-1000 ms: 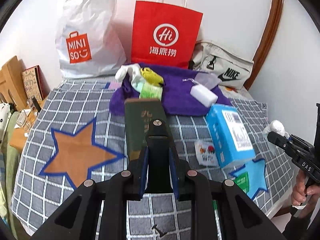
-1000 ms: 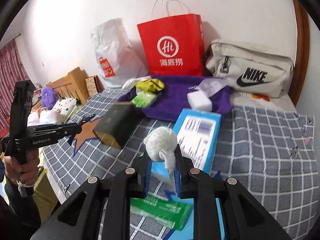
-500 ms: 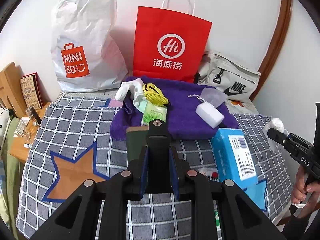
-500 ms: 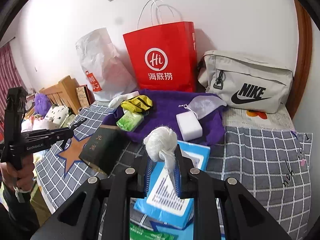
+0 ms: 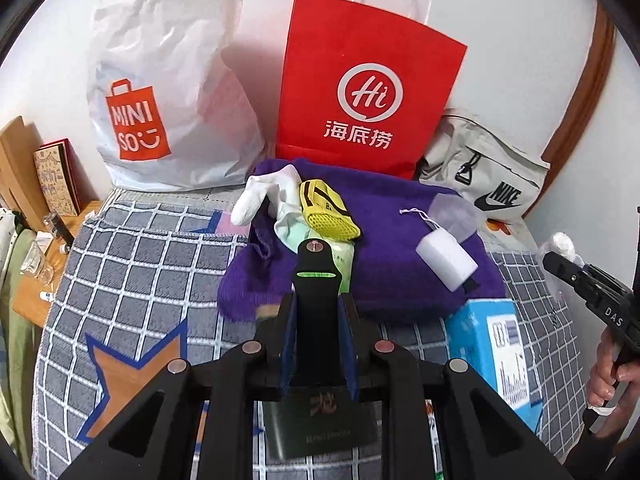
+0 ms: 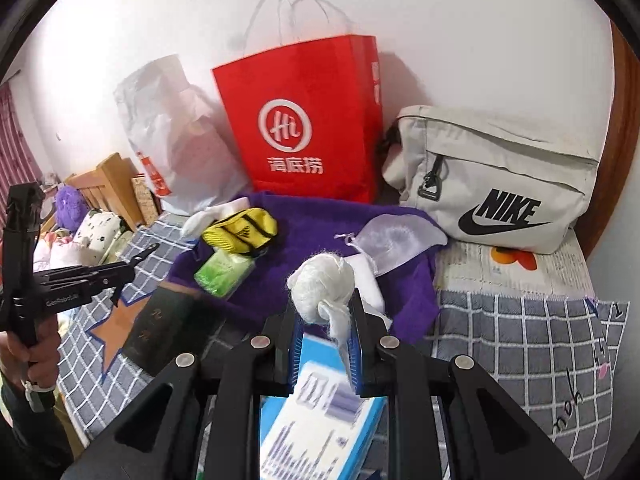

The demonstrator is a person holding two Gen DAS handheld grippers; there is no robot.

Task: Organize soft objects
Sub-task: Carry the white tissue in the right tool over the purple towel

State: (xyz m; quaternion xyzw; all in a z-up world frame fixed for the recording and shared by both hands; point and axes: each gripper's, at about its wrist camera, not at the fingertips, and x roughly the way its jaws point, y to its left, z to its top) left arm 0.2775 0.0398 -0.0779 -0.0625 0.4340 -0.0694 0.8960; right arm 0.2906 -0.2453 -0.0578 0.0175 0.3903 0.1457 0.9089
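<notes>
R gripper (image 6: 323, 334) clamped on white gauze wad (image 6: 322, 294), above purple towel's (image 5: 384, 208) near edge. L gripper (image 5: 316, 336) clamped on black strap (image 5: 316, 280), over same edge.

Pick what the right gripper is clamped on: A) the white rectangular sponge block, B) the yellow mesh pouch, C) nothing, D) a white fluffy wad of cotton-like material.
D: in the right wrist view the white fluffy wad sits pinched between the blue pads of the right gripper, above the blue box.
</notes>
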